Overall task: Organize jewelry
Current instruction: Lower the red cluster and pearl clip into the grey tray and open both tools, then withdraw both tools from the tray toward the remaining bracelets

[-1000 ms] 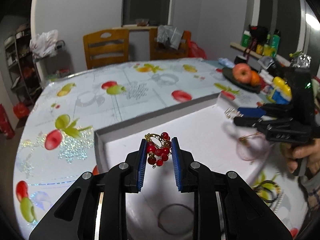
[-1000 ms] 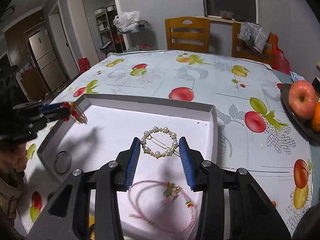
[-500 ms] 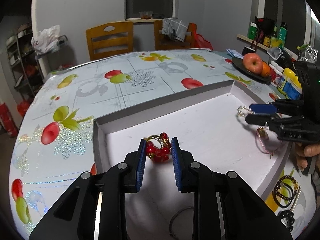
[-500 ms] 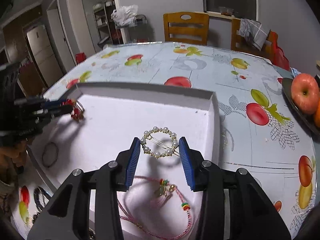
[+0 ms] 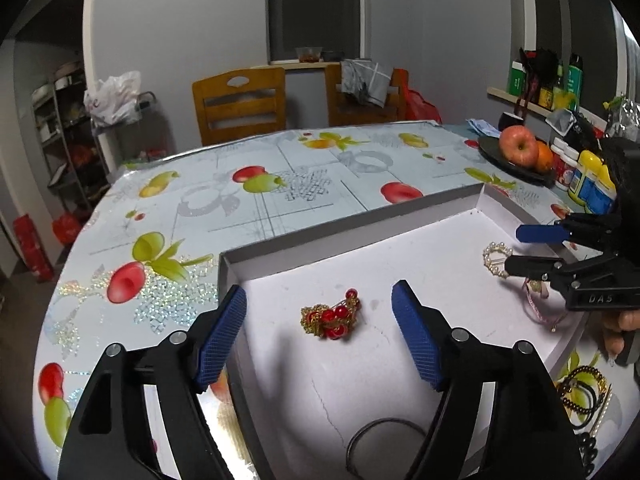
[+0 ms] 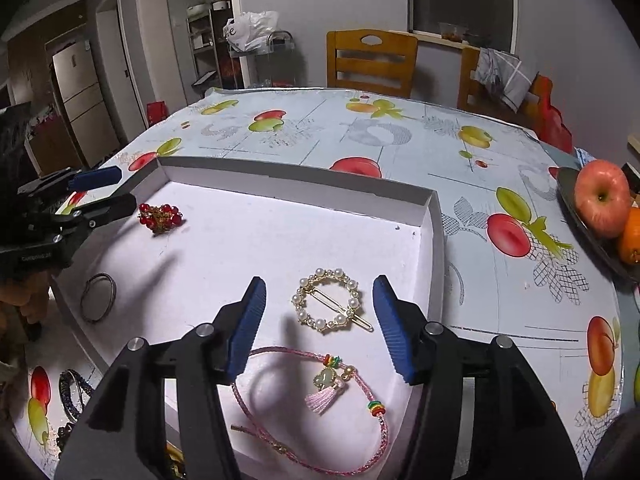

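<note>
A shallow white tray [image 5: 352, 228] [image 6: 296, 178] lies on the fruit-print tablecloth. A red-bead and gold cluster [image 5: 332, 316] [image 6: 160, 213] rests on the tray floor. My left gripper [image 5: 319, 289] [image 6: 122, 188] hovers over it, jaws opening, pads clear of it. A round pearl hair clip [image 6: 326, 306] [image 5: 496, 258] lies flat near the tray's right wall. Over it my right gripper [image 6: 320, 280] [image 5: 514, 250] is also opening, with neither pad touching the clip.
A pink cord bracelet with a tassel [image 6: 326, 378] and a dark ring [image 6: 113, 292] also lie in the tray. Dark beaded bracelets [image 5: 580, 392] [image 6: 70, 392] sit on the cloth by the tray's near edge. A fruit plate with an apple [image 6: 602, 196] stands at the right; chairs are beyond the table.
The left gripper lowered the red-bead cluster onto the tray floor and let it go, jaws spreading wide. The right gripper's jaws widened off the pearl clip, which now lies free.
</note>
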